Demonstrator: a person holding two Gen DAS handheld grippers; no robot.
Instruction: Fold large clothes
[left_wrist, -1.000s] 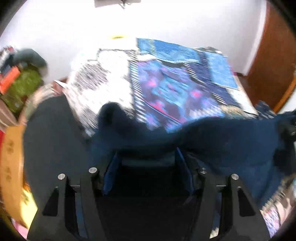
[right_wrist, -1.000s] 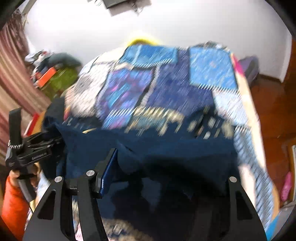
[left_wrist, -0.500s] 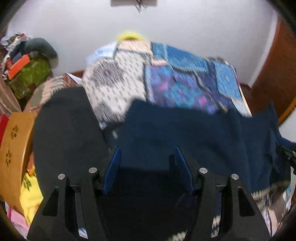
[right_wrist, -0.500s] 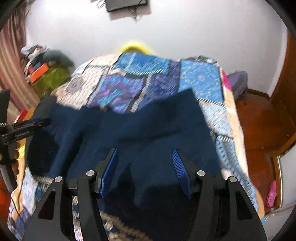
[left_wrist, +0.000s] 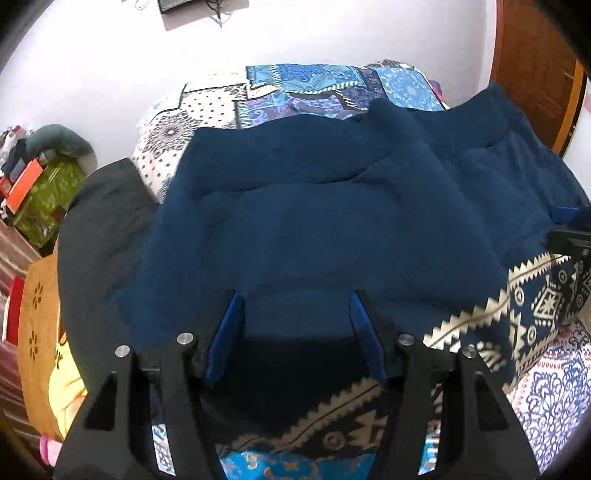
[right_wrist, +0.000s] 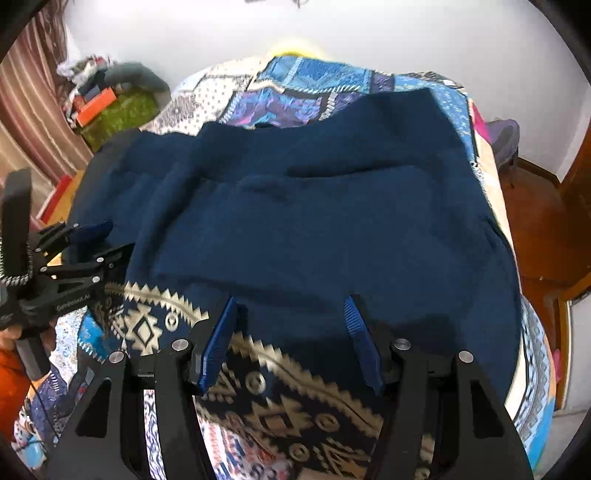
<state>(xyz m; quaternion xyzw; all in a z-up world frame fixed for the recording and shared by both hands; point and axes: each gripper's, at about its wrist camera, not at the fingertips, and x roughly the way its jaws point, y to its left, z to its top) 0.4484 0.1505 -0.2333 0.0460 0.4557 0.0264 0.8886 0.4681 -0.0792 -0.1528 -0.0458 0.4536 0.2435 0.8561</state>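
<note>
A large dark blue garment (left_wrist: 332, 206) lies spread flat over the patchwork bedspread (left_wrist: 295, 85), with a fold ridge across its far part. It also fills the right wrist view (right_wrist: 332, 221). My left gripper (left_wrist: 295, 314) is open, jaws wide apart, just above the garment's near edge. My right gripper (right_wrist: 291, 317) is open too, above the near edge on the right side. The left gripper shows from the side in the right wrist view (right_wrist: 88, 240). Neither holds any cloth.
A navy band with cream geometric pattern (right_wrist: 280, 406) on the bedspread lies under the near edge. A black cloth (left_wrist: 99, 229) lies left of the garment. A green box with clutter (left_wrist: 44, 199) stands by the wall. A wooden door (left_wrist: 532, 62) is on the right.
Both grippers carried the garment up and forward over the bed, let it go and opened. The garment dropped from a bunched, lifted shape to lying flat.
</note>
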